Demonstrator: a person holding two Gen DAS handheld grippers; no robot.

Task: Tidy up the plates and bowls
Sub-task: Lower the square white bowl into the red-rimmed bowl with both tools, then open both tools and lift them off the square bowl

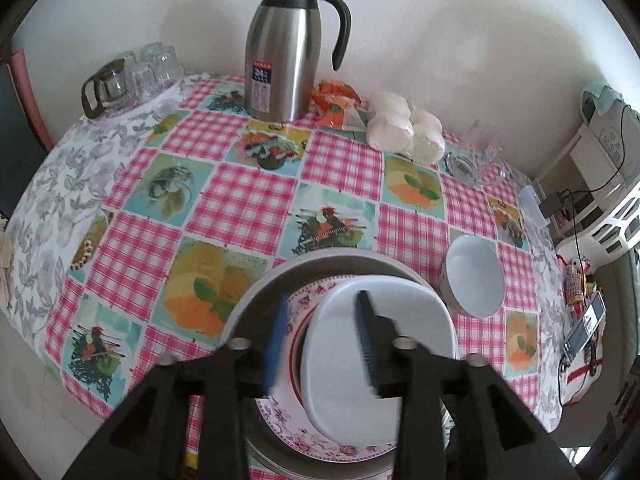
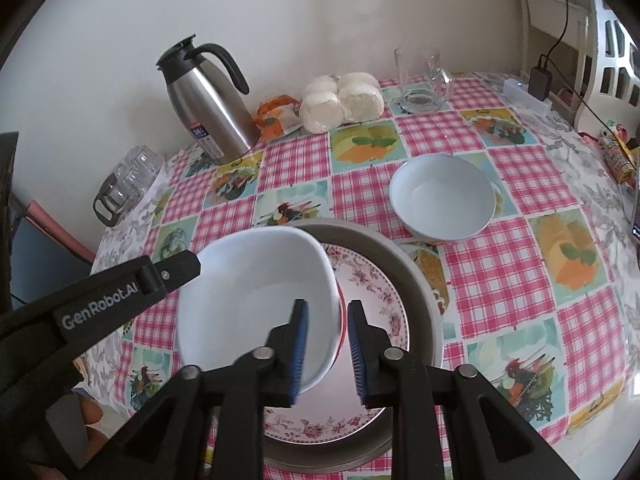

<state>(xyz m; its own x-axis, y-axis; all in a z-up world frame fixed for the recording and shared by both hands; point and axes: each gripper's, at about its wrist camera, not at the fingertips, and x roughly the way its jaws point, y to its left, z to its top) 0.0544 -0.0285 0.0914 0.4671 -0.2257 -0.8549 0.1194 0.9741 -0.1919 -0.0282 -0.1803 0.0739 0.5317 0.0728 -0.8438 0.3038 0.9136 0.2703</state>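
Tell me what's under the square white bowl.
The square white bowl sits on a floral plate, which lies on a larger grey plate. The floral plate's centre is covered, so anything there is hidden.

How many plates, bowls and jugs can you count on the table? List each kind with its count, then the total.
Plates: 2, grey plate and floral plate
Bowls: 2, squarish white bowl and round bowl
Jugs: 1, steel jug
Total: 5
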